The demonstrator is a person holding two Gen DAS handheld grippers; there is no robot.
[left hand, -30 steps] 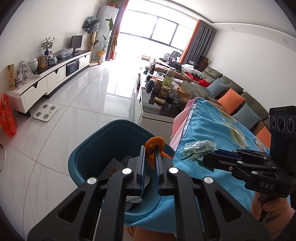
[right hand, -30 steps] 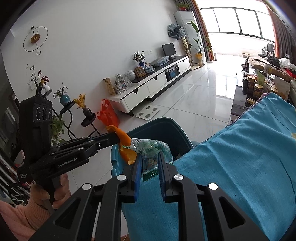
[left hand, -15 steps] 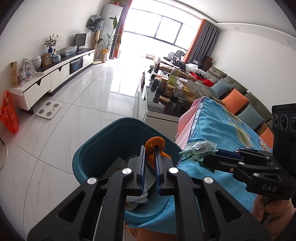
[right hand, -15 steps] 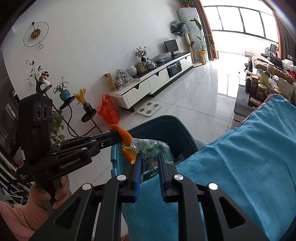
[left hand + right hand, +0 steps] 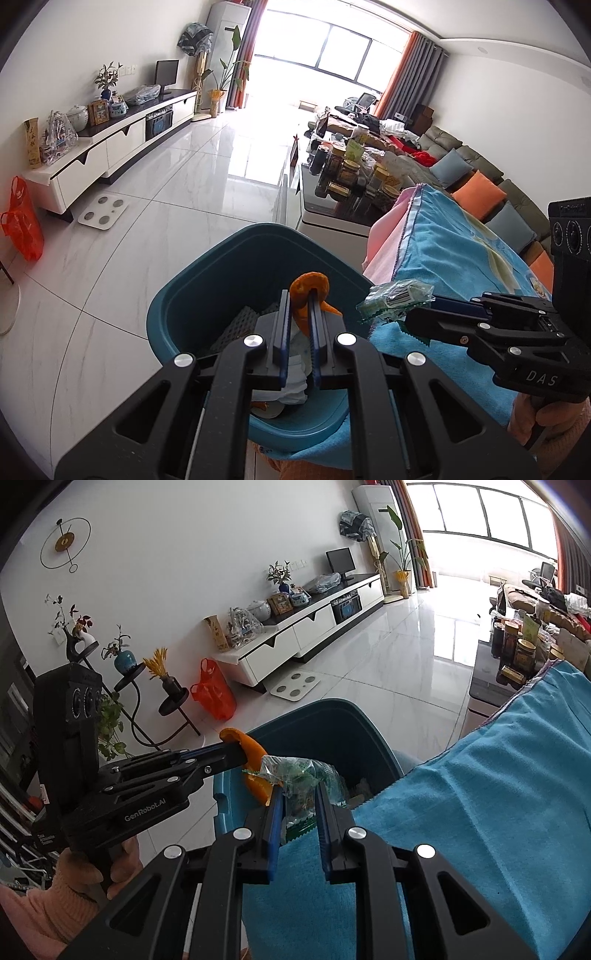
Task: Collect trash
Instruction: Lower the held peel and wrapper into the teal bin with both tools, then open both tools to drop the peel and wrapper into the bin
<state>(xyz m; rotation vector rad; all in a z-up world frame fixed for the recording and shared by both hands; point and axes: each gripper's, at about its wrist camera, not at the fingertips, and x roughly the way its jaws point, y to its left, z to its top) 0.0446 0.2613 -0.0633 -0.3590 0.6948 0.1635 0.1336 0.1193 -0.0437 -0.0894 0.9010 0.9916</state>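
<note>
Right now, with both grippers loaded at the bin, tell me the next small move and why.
Probably open the left gripper first: its orange peel already hangs over the open bin. The right gripper grips its wrapper at the bin's edge, partly over the blue cloth.

- My right gripper has its blue-padded jaws clamped on a crumpled clear-and-green plastic wrapper, dead centre.
- At nine o'clock my left gripper, black, pinches a curled orange peel; the peel's lower end sits just beside the wrapper.
- Both pieces hang over the teal plastic bin, whose rim curves from centre toward one o'clock.
- A turquoise terry towel fills four o'clock, its edge touching the bin.
- At seven o'clock, my hand in a pink sleeve grips the left handle.
</note>
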